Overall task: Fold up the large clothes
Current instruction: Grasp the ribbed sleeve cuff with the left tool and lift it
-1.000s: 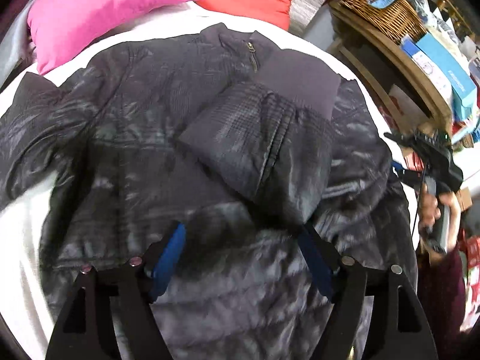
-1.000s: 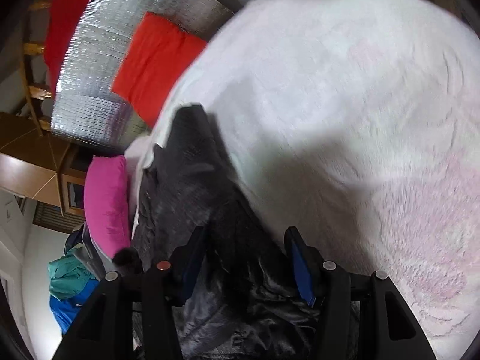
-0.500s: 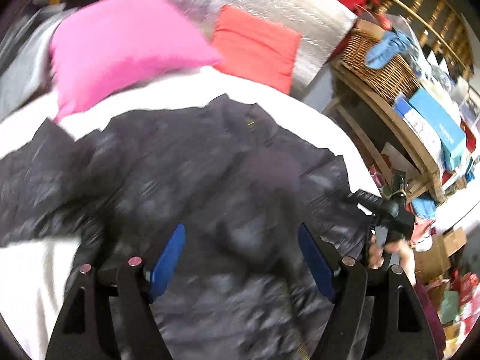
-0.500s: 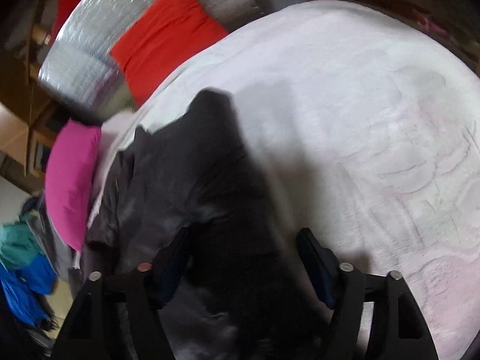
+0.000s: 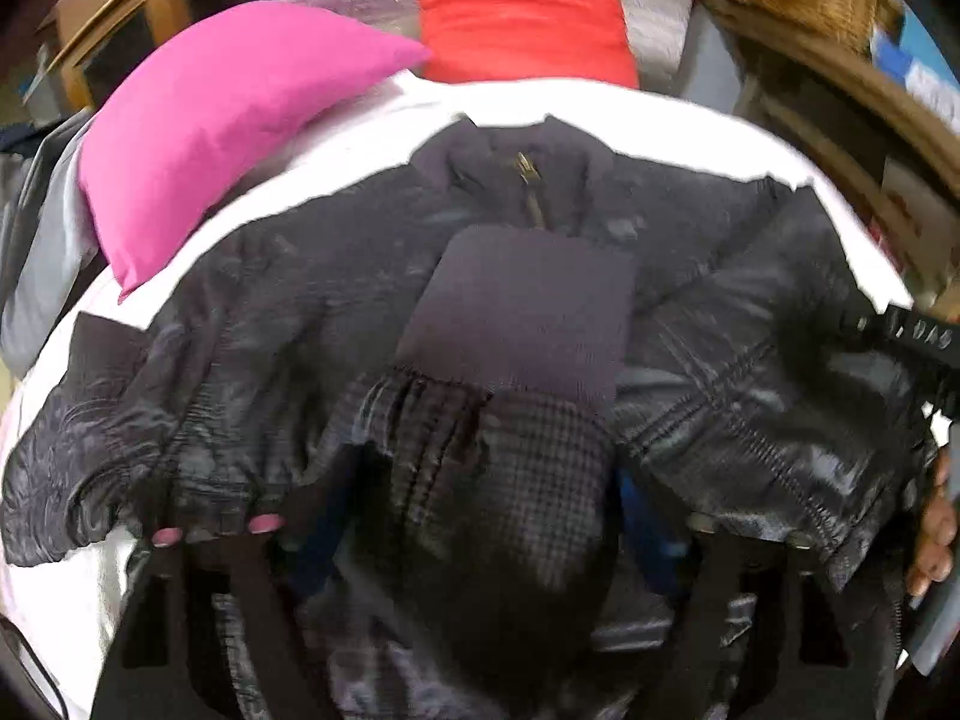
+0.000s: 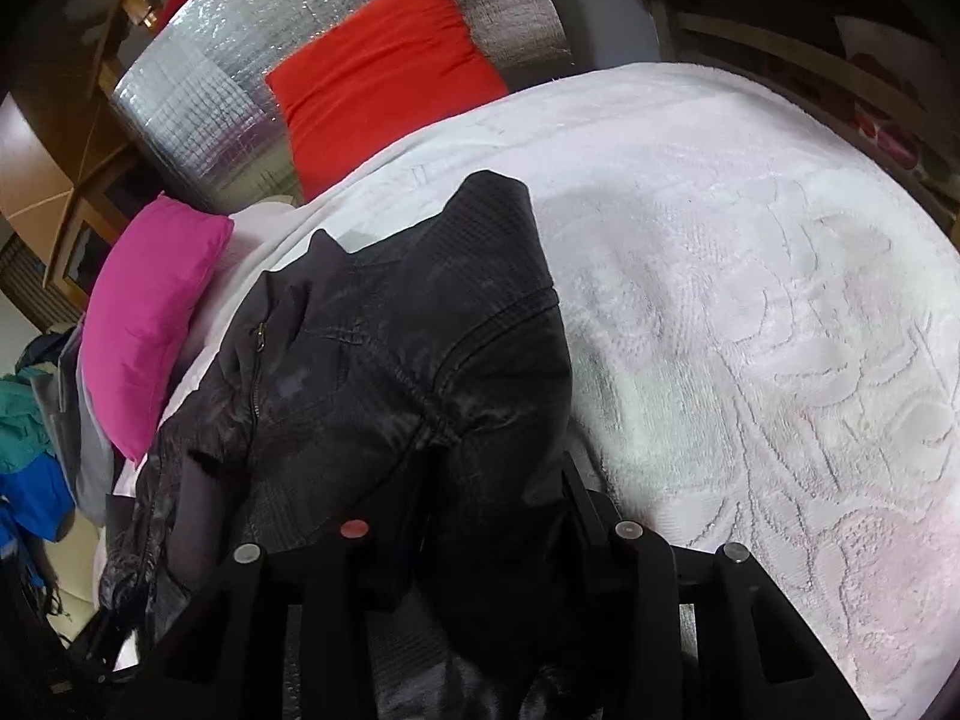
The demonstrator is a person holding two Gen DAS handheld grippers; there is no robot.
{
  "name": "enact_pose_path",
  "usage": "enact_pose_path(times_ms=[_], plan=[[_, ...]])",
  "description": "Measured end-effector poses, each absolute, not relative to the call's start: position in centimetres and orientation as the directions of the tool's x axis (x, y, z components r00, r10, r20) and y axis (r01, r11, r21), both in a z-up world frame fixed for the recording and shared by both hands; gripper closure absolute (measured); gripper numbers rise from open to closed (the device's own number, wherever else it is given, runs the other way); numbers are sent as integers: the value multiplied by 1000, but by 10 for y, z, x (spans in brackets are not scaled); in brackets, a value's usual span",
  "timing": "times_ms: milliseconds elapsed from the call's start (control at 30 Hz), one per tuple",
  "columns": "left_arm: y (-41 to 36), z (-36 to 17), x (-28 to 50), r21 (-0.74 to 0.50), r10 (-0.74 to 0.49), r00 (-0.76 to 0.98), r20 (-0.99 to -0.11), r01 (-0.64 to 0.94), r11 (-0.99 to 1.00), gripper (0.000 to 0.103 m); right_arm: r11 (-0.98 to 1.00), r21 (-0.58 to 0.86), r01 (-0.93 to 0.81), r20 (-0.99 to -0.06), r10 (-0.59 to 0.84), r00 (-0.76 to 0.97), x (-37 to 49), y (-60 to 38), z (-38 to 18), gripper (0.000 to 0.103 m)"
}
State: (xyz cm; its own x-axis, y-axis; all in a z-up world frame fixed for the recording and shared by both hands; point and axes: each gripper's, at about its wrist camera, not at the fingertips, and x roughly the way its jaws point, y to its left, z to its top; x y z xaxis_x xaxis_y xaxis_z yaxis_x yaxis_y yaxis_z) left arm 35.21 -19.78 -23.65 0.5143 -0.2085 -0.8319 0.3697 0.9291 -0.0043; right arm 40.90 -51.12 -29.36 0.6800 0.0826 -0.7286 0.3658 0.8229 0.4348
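left gripper point(image 5: 492, 516) and right gripper point(image 6: 474, 516) each pinch dark cloth of the black jacket point(image 5: 540, 312). it lies on the white bed point(image 6: 750, 276), collar pointing at the red pillow point(image 5: 522, 18).

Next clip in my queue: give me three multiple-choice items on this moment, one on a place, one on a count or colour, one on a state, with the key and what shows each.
1. Where does the pink pillow lie relative to the red-orange cushion in the left wrist view?
A. Left of it
B. Right of it
C. Under it

2. How many pillows or cushions lie at the head of the white textured bedspread?
A. One
B. Two
C. Four

3. How is the dark quilted jacket at its zip?
A. Zipped up to the collar
B. Wide open
C. Turned inside out

Key: 1 A, the pink one sits further left; 2 B, only a pink and a red-orange one show; 3 A, the brass pull sits at the closed collar.
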Motion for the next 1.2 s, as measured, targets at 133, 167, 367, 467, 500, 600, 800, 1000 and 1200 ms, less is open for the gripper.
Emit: enact_pose_path(times_ms=[133, 167, 367, 467, 500, 600, 800, 1000, 1200], plan=[[-161, -225, 353, -67, -255, 550, -795, 339, 938, 55, 816, 443, 372, -713, 69, 697, 406, -513, -291, 66], [-145, -225, 354, -123, -291, 537, -792, 327, 937, 55, 816, 442, 372, -712, 67, 699, 406, -513, -291, 67], [-77, -230, 343, -275, -402, 472, -785, 316, 908, 54, 805, 448, 389, -703, 49, 709, 402, -517, -289, 71], [-55, -236, 328, -275, -401, 429, -810, 326, 905, 38, 798, 447, 404, -710, 42, 703, 400, -522, -290, 71], [-47, -241, 325, -283, -404, 404, -821, 328, 901, 35, 796, 449, 407, -712, 44, 700, 400, -524, -291, 71], [-26, -255, 324, -336, -432, 372, -822, 295, 894, 30, 787, 458, 413, -719, 54, 693, 402, -527, -294, 71], [-32, -254, 327, -427, -515, 354, -781, 300, 853, 29, 729, 543, 417, -712, 137, 688, 406, -532, -304, 49], [-48, -226, 329, -472, -590, 380, -713, 361, 804, 29, 744, 539, 396, -710, 148, 688, 406, -531, -303, 48], [-36, -220, 343, -533, -629, 397, -668, 335, 777, 28, 788, 471, 398, -730, 94, 677, 408, -526, -299, 67]])
